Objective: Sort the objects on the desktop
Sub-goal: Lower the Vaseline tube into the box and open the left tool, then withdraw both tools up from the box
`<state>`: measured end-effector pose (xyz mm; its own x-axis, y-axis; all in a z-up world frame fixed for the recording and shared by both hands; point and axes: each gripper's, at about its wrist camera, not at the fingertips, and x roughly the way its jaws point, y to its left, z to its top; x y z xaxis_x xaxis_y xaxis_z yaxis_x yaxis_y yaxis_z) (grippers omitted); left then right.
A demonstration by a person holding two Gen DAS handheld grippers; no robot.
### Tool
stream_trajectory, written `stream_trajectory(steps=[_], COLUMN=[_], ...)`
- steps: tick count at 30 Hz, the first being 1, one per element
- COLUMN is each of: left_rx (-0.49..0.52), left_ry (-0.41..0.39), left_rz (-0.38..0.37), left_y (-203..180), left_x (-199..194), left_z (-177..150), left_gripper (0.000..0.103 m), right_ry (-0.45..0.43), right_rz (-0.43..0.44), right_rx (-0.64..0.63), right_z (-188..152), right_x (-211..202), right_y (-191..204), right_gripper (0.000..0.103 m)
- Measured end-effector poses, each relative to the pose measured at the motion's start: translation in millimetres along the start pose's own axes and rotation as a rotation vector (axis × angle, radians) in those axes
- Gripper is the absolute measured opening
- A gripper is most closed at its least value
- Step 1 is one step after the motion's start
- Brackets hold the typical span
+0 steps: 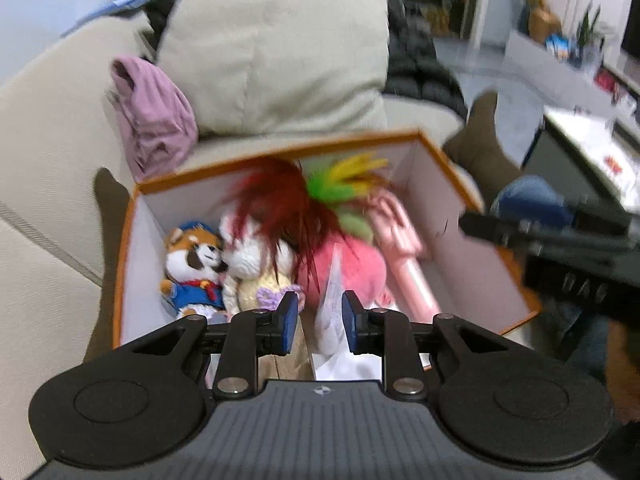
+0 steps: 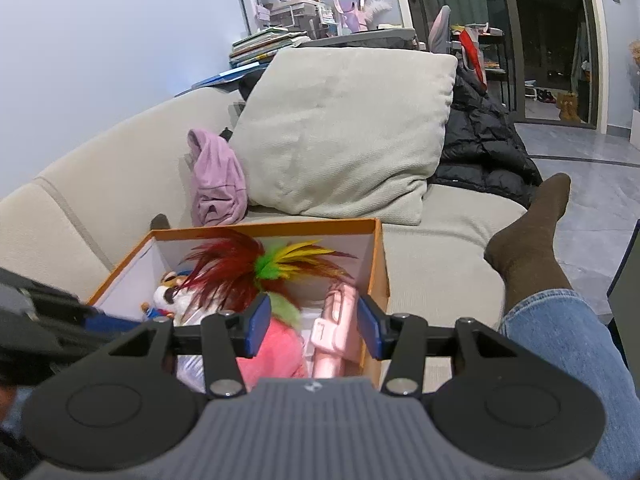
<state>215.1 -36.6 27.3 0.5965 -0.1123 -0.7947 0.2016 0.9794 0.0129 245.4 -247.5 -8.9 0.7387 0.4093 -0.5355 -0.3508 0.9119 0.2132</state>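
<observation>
An orange-rimmed cardboard box [image 1: 132, 216] [image 2: 380, 264] sits on a beige sofa. Inside lie a raccoon plush in blue [image 1: 194, 268], a white knitted doll [image 1: 256, 264], a red, green and yellow feather toy [image 1: 280, 200] [image 2: 260, 268], a pink plush [image 1: 352, 264] [image 2: 276, 352], a pink handled device [image 1: 404, 248] [image 2: 336, 336] and a white paper or bag [image 1: 332, 312]. My left gripper [image 1: 320, 322] hovers over the box's near side, open and empty, jaws either side of the white paper. My right gripper [image 2: 314, 328] is open and empty above the pink device.
A large beige cushion [image 2: 344, 132] leans at the sofa back, a lilac garment [image 2: 216, 180] beside it, a black jacket [image 2: 480, 148] to the right. A person's leg in jeans and brown sock [image 2: 532, 232] lies right of the box. A low table [image 1: 580, 148] stands far right.
</observation>
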Motion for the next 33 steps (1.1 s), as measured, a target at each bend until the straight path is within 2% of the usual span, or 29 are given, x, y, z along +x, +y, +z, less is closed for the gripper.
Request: stream_trajectory(steps=[4,7,9,10,11,12,13,16,19,22,26,33], left_rx=[-0.066,-0.104,-0.137,-0.156,-0.176,-0.193,-0.206,-0.23,-0.222,-0.219,-0.222,-0.217], left_ry=[-0.131,-0.23,-0.276,-0.29,-0.302,-0.313,-0.32,-0.326,-0.315,-0.283,-0.283,-0.275], left_rz=[-0.015,0.002,0.012,0.014,0.018,0.023,0.029,0.072,0.113,0.138,0.155,0.174], left_y=[7.5,13.0,18.0,20.9,23.7,25.8,27.7,28.9,26.6,26.8,29.4,30.5], left_x=[-30.3,-48.0,-53.6,-53.9,-52.4,-51.5,-49.0,-37.6,-23.7,-11.4,-3.5,14.1], left_z=[-9.8,-19.1,-23.9,-26.2,-27.9,-30.2,-32.2,-38.5,-44.0,-46.4,-56.5,-65.2], left_gripper=[0.028,0.03,0.039,0.052,0.058,0.058,0.061,0.077,0.083,0.083,0.083,0.084], right_ry=[-0.018,-0.044,-0.07,-0.081,-0.092,-0.101,-0.103,-0.086,-0.055,-0.028,-0.016,-0.005], right_rz=[0.041,0.076,0.09,0.094,0.097,0.101,0.104,0.097,0.061,0.028,0.003,0.006], right_rx=[-0.009,-0.034,-0.055,-0.063,-0.069,-0.074,-0.077,-0.075,-0.071,-0.074,-0.099,-0.114], right_z=[-3.8,-3.4,-2.6,-1.9,-2.5,-3.3,-4.5,-10.5,-17.8,-24.3,-31.8,-43.2], right_x=[-17.1,-29.7,-36.1,-38.0,-39.3,-39.3,-38.3,-29.7,-14.8,-0.9,9.6,23.1], right_y=[9.4,20.0,28.7,32.3,35.8,38.5,40.3,43.5,44.2,43.7,46.3,45.5], right_gripper=[0.055,0.063,0.066,0.07,0.072,0.073,0.074,0.079,0.08,0.08,0.081,0.082])
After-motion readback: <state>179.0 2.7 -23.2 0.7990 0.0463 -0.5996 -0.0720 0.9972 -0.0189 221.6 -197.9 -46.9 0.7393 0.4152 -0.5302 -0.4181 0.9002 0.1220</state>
